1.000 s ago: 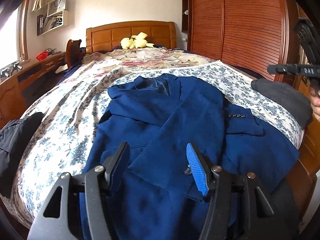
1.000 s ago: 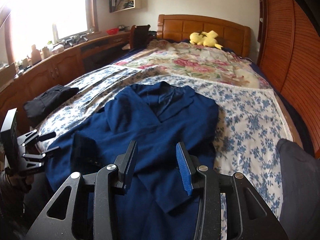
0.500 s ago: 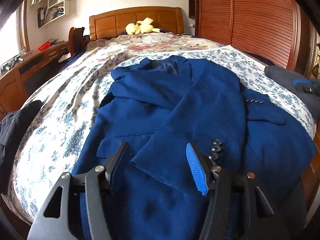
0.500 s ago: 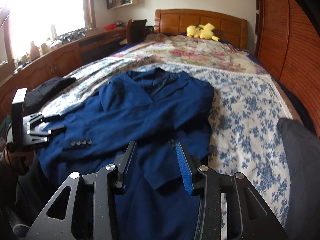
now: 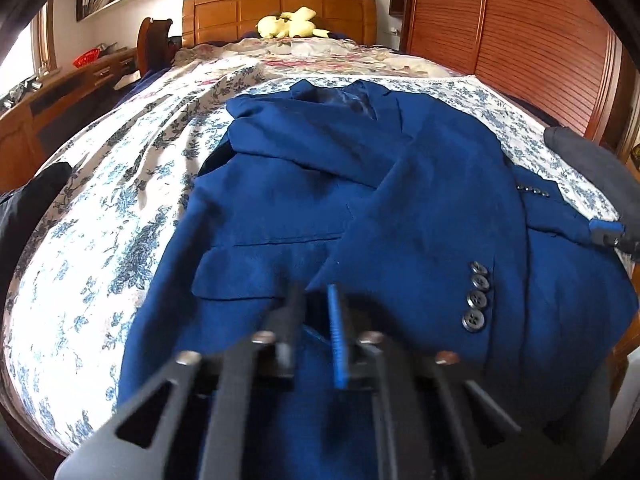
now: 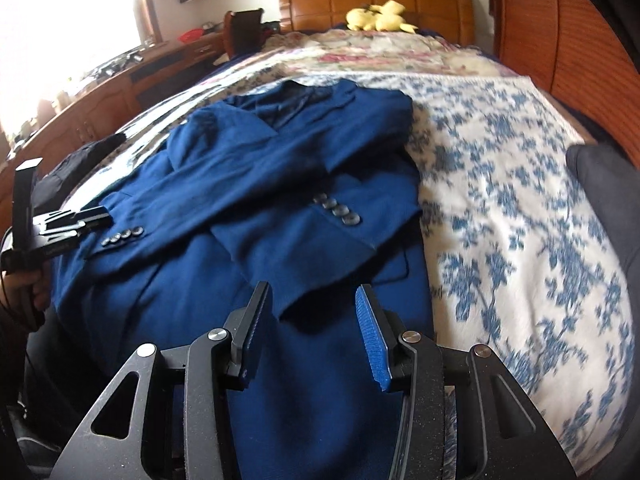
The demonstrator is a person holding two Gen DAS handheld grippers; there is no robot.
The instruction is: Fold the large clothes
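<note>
A blue suit jacket (image 5: pixel 360 184) lies face up on the flowered bedspread (image 5: pixel 100 220), both sleeves folded across its front, cuff buttons (image 5: pixel 476 296) showing. My left gripper (image 5: pixel 314 296) is low over the near hem area, its jaws drawn together on a fold of jacket cloth. In the right wrist view the jacket (image 6: pixel 280 168) fills the middle. My right gripper (image 6: pixel 312 292) stands open just above it, the edge of a sleeve cuff lying between its fingers (image 6: pixel 368 320) without being pinched. The left gripper (image 6: pixel 76 220) shows at that view's left edge.
A dark grey garment (image 5: pixel 592 164) lies at the bed's right side and a black one (image 5: pixel 24 200) at its left. A yellow plush toy (image 5: pixel 292 24) sits by the wooden headboard. A slatted wardrobe (image 5: pixel 520 40) stands right, a wooden desk (image 6: pixel 100 100) left.
Both grippers have come down closer to the jacket. The left jaws have gone from wide apart to closed on the cloth. The right jaws stay apart.
</note>
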